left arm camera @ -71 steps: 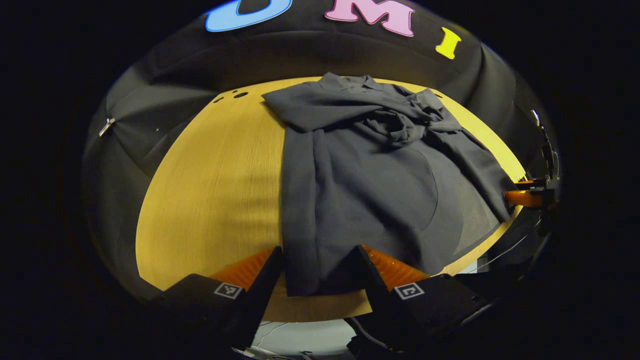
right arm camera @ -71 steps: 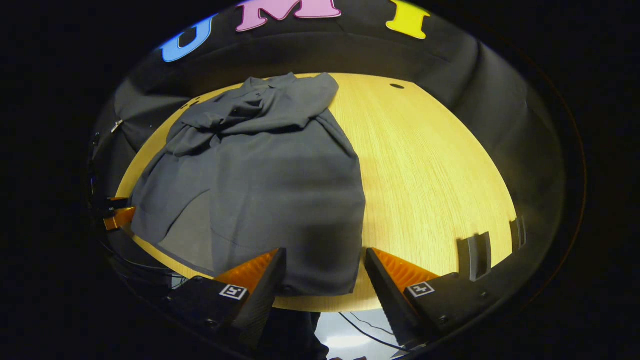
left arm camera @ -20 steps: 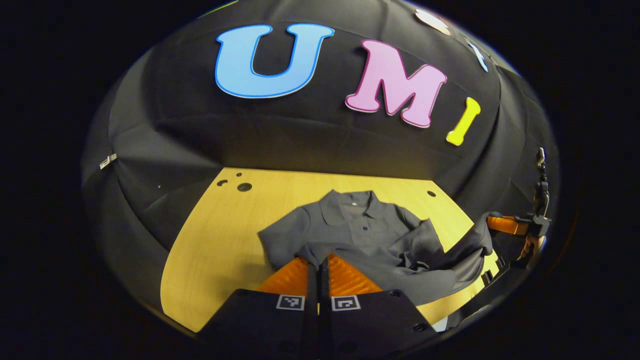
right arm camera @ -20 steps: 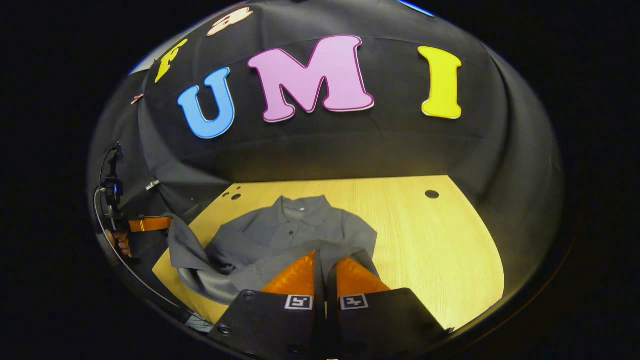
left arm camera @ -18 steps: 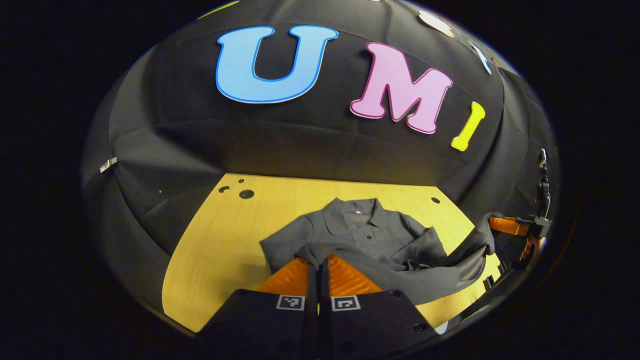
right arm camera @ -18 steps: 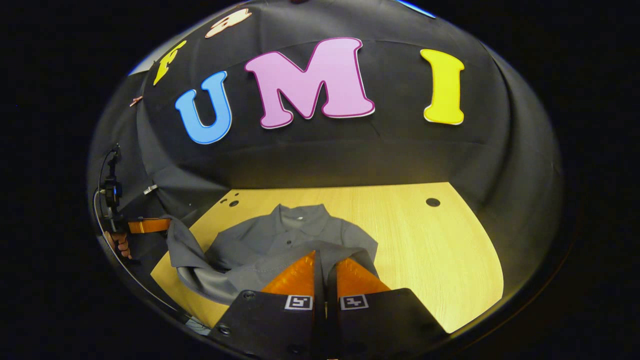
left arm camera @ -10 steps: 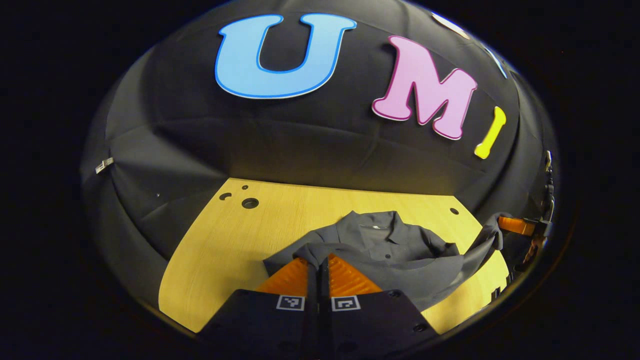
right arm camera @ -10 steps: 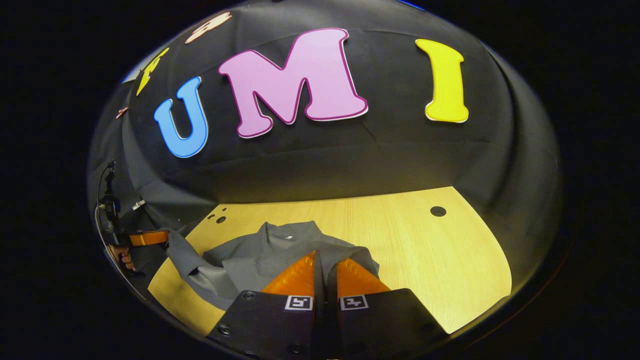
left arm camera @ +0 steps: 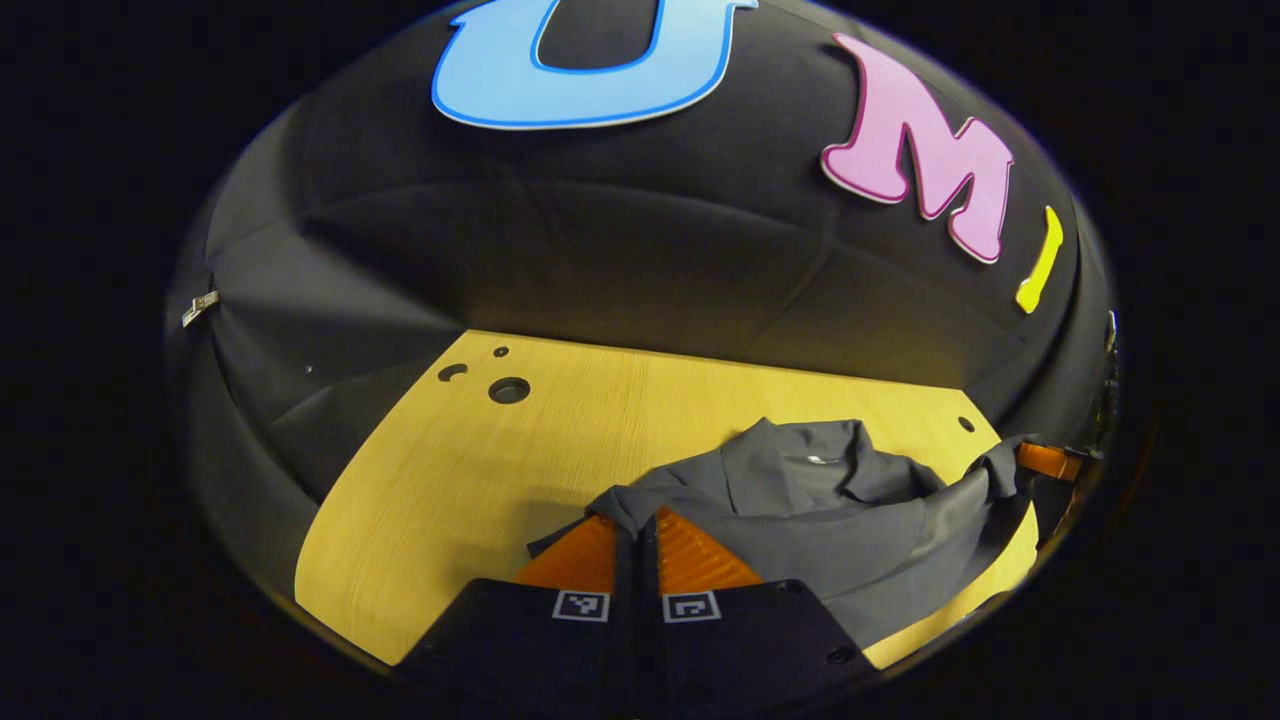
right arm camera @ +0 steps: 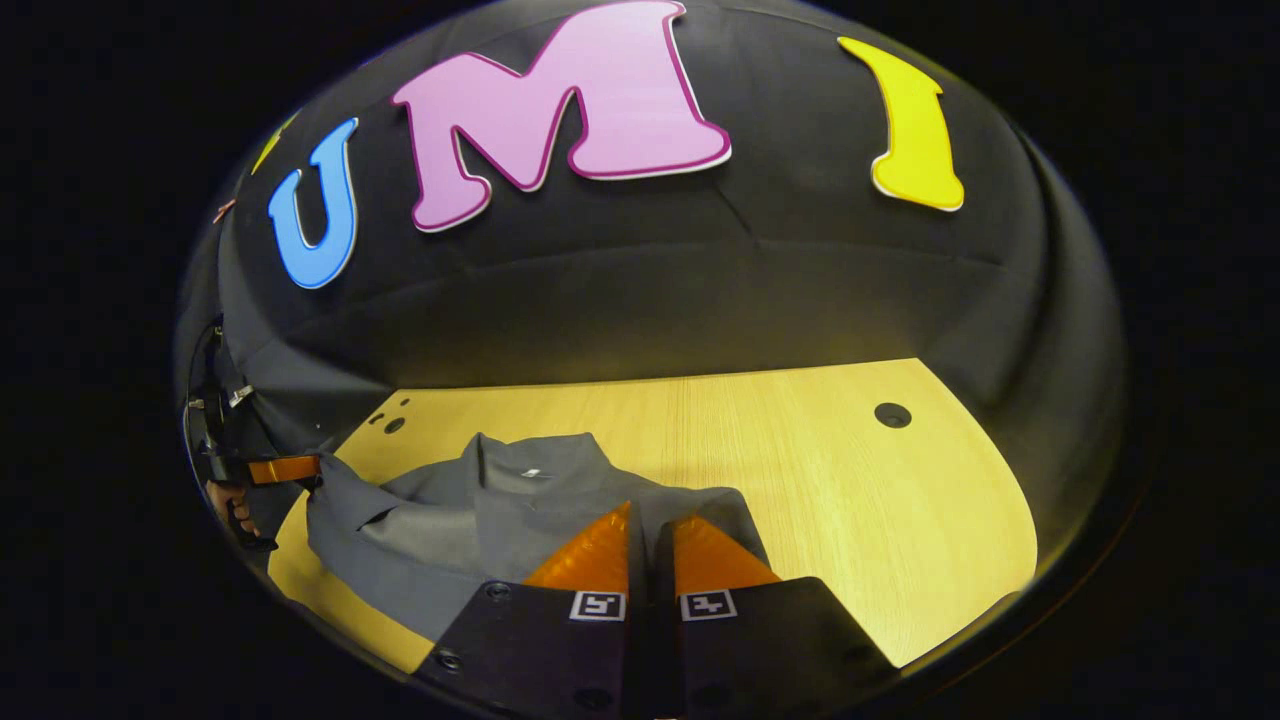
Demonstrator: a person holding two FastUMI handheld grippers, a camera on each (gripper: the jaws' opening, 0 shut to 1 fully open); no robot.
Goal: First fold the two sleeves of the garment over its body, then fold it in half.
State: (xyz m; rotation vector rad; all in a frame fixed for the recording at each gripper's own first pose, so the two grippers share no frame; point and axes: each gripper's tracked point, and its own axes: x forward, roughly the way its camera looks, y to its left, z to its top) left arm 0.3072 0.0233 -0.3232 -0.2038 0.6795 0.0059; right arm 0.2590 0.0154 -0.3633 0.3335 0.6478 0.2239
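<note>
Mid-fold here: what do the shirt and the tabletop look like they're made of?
The grey collared shirt looks like a thin, matte woven fabric, perhaps cotton or a blend: it drapes and creases softly where the left gripper and right gripper pinch it. The table looks like light wood or wood-grain laminate, with fine straight grain and a smooth, low sheen.

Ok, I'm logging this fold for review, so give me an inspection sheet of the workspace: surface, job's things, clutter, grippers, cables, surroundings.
Surface: wooden table, with round holes near the far edge.
Job's things: grey shirt, collar at the far end, hem lifted and carried toward it; fold not yet laid flat.
Clutter: nothing seen.
Grippers: left gripper shut on the shirt's hem corner; right gripper shut on the other corner.
Cables: nothing seen.
Surroundings: black cloth wall behind the table.
</note>
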